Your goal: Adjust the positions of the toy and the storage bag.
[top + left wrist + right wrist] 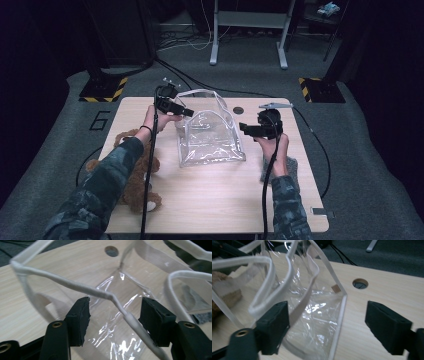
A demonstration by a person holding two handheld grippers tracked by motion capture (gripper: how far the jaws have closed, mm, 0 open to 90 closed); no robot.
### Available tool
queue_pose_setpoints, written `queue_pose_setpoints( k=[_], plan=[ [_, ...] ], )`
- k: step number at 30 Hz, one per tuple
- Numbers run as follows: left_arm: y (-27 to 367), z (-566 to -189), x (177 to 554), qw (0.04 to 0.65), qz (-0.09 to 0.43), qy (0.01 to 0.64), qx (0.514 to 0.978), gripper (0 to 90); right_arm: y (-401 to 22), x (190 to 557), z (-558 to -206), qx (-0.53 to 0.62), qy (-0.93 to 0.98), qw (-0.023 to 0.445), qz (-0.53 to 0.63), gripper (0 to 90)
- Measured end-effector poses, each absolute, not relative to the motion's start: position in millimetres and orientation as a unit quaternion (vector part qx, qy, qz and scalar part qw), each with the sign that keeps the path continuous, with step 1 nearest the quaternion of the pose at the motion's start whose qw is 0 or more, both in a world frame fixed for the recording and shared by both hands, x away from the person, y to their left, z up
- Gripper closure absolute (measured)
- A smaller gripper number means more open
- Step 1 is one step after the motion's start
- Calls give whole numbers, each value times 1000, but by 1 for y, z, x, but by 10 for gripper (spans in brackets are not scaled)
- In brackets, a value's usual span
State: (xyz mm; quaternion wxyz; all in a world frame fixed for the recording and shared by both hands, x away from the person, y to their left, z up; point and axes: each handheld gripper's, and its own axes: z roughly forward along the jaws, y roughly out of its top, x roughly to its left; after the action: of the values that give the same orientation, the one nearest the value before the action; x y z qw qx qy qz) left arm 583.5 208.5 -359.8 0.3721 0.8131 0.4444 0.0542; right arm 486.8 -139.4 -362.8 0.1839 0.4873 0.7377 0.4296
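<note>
A clear plastic bag (210, 135) with white trim and white straps stands open on the middle of the wooden table (215, 200). My left gripper (187, 112) reaches in at the bag's upper left rim. In the left gripper view its jaws (116, 320) stand apart, and the white rim cord (75, 287) runs between them without being pinched. My right gripper (242, 129) is at the bag's right side, level with its top. In the right gripper view it (329, 325) is open wide, with the bag's trimmed corner edge (339, 315) in the gap, untouched.
A brown teddy bear (135, 185) lies at the table's left edge under the left forearm. A grey cloth (290, 167) lies under the right hand. A round cable hole (238, 110) sits behind the bag. Cables trail off the table's near edge.
</note>
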Motion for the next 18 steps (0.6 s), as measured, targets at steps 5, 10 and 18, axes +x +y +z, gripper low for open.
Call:
queue_pose_setpoints(
  k=[5,10,18],
  plan=[
    [213,-362,585,360,50,460,810,408,-128,497,-348,477,728,182,458,308],
    [214,-364,585,352,50,473,806,511,-105,509,-343,467,745,174,444,459],
    [219,-363,582,349,41,463,814,672,-90,518,-359,468,766,178,404,847]
  ],
)
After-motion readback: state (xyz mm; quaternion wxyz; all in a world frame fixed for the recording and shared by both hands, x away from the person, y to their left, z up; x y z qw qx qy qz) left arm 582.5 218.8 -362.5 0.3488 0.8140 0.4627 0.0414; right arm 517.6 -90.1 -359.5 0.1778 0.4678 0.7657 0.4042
